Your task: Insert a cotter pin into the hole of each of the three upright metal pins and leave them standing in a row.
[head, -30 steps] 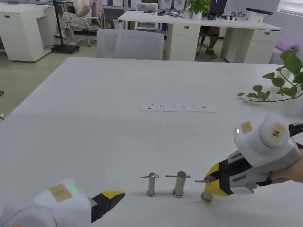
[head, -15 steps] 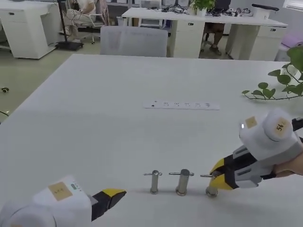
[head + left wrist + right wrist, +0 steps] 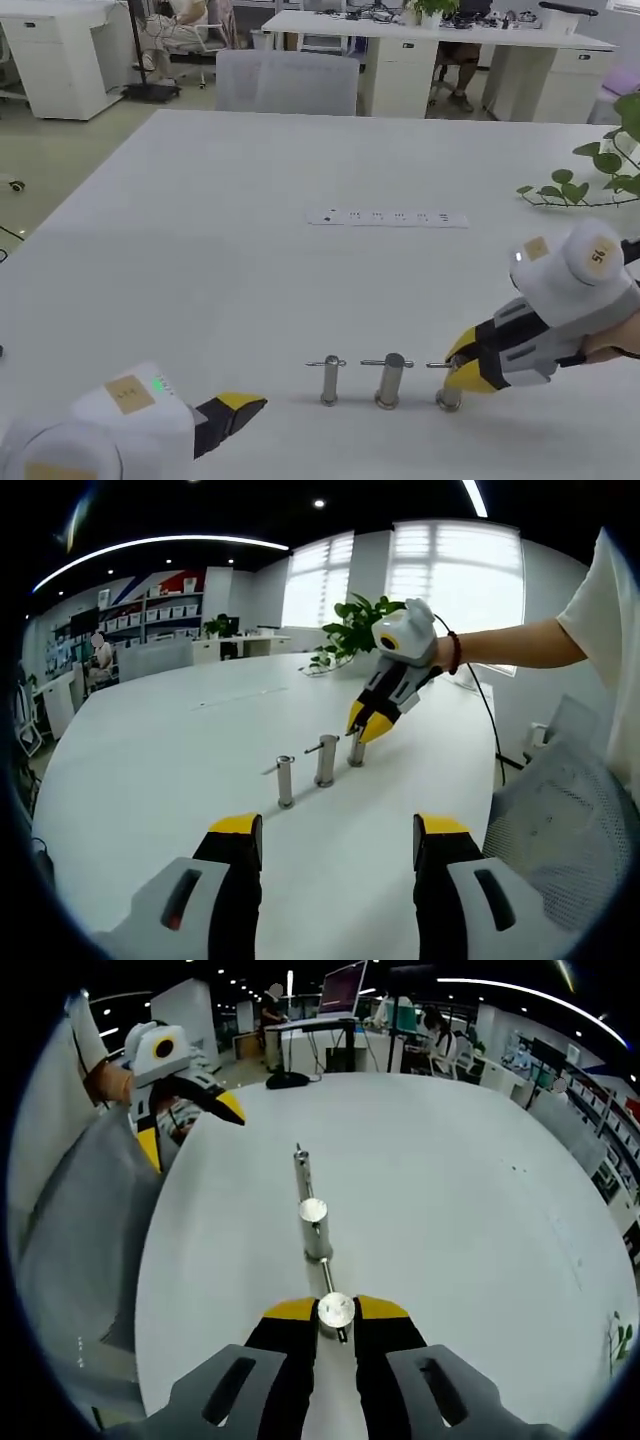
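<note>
Pins (image 3: 389, 381) are standing in a row, cotters (image 3: 326, 362) in — seemingly the last step. Right gripper (image 3: 336, 1312) is pinching the end pin (image 3: 449, 399); left gripper (image 3: 338, 830) is hanging wide, short of the row. Next, likely — letting go without tipping it.

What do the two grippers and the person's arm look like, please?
The left gripper and right gripper have white bodies, black jaws with yellow tips and tan square stickers. The right one adds a round yellow label and black cable; its arm wears a dark bracelet and white short sleeve.

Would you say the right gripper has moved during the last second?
No: the right gripper stays at the rightmost upright steel pin; only the camera shifted.
</note>
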The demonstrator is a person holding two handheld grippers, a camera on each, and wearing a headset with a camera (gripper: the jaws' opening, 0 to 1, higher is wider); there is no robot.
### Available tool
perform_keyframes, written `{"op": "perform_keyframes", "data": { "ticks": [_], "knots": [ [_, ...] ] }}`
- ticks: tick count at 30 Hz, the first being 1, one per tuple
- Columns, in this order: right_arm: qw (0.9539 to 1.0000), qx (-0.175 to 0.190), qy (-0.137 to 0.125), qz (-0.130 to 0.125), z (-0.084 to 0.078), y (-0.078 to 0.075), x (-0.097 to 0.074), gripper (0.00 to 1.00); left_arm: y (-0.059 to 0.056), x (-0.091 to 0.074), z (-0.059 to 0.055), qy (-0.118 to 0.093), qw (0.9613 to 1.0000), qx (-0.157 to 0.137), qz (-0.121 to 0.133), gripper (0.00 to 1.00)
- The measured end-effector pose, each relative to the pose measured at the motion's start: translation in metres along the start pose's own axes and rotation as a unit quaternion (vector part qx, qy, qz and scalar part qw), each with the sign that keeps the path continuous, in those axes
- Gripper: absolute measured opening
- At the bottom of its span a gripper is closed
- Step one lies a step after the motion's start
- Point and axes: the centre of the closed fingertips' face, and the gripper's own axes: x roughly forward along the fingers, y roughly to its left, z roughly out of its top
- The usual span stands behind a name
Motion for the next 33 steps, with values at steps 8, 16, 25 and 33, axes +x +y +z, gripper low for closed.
{"op": "perform_keyframes", "data": {
  "ticks": [8,16,25,33],
  "knots": [
    [1.0000,0.003,-0.006,0.001,0.002,-0.001,0.001,0.15,0.000,0.000,-0.001,0.004,1.0000,0.001,-0.001,0.60],
    [0.9999,0.006,-0.010,0.008,0.003,0.003,0.003,0.22,0.001,-0.001,0.001,0.004,1.0000,0.003,0.001,0.60],
    [0.9953,0.073,-0.056,-0.031,0.018,0.000,-0.012,0.44,0.004,-0.003,0.009,-0.003,1.0000,0.006,0.003,0.62],
    [0.9879,0.124,-0.071,-0.060,0.018,0.013,-0.024,0.59,0.006,-0.009,0.015,-0.005,1.0000,0.005,0.005,0.66]
  ]
}}
